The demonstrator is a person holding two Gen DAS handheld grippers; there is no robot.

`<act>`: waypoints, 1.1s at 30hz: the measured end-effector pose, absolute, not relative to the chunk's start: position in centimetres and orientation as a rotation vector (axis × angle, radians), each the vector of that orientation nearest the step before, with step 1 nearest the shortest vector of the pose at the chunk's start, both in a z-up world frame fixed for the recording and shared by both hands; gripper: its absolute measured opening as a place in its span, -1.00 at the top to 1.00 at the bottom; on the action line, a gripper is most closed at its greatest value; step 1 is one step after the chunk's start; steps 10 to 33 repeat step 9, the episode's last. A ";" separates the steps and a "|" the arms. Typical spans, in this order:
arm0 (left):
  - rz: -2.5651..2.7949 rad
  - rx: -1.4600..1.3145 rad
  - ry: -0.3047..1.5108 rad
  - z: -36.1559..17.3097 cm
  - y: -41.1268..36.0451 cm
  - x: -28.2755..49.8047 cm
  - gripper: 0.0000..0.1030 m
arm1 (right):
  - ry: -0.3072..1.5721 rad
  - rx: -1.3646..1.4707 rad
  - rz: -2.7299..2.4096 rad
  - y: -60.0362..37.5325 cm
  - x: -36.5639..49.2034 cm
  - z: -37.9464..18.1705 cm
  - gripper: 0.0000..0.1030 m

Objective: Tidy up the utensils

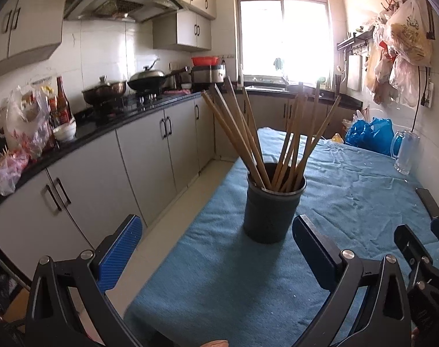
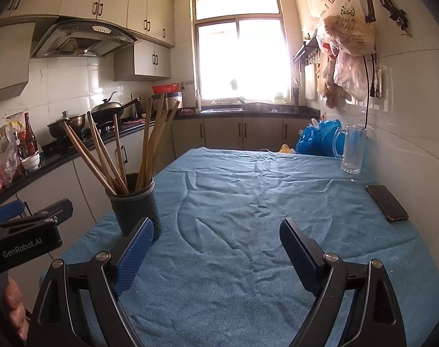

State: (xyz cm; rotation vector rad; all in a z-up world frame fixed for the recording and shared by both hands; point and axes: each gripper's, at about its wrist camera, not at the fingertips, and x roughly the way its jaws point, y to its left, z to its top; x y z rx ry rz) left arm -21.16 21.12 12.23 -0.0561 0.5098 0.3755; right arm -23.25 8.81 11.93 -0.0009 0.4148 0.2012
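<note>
A dark round holder (image 1: 270, 209) stands upright on the blue tablecloth (image 1: 219, 283) near the table's left edge. Several wooden chopsticks (image 1: 242, 138) fan out of it. My left gripper (image 1: 216, 245) is open and empty, just short of the holder, which sits between and beyond its blue pads (image 1: 121, 251). In the right wrist view the holder (image 2: 137, 205) with its chopsticks (image 2: 124, 150) stands at the left, just beyond the left finger. My right gripper (image 2: 216, 251) is open and empty over bare cloth (image 2: 248, 202). The left gripper's body (image 2: 25, 237) shows at the far left.
A black phone (image 2: 387, 202) lies near the table's right edge. A glass mug (image 2: 352, 150) and blue plastic bags (image 2: 317, 138) stand at the far right corner by the wall. A kitchen counter with pots and bottles (image 1: 63, 107) runs along the left, across a narrow floor gap.
</note>
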 end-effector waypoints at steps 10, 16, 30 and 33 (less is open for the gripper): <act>0.297 0.000 0.509 13.4 17.8 -20.3 -1.00 | 0.424 0.053 0.189 6.1 -22.5 12.3 -0.81; 0.297 0.000 0.509 13.4 17.8 -20.3 -1.00 | 0.424 0.053 0.189 6.1 -22.5 12.3 -0.81; 0.297 0.000 0.509 13.4 17.8 -20.3 -1.00 | 0.424 0.053 0.189 6.1 -22.5 12.3 -0.81; 0.297 0.000 0.509 13.4 17.8 -20.3 -1.00 | 0.424 0.053 0.189 6.1 -22.5 12.3 -0.81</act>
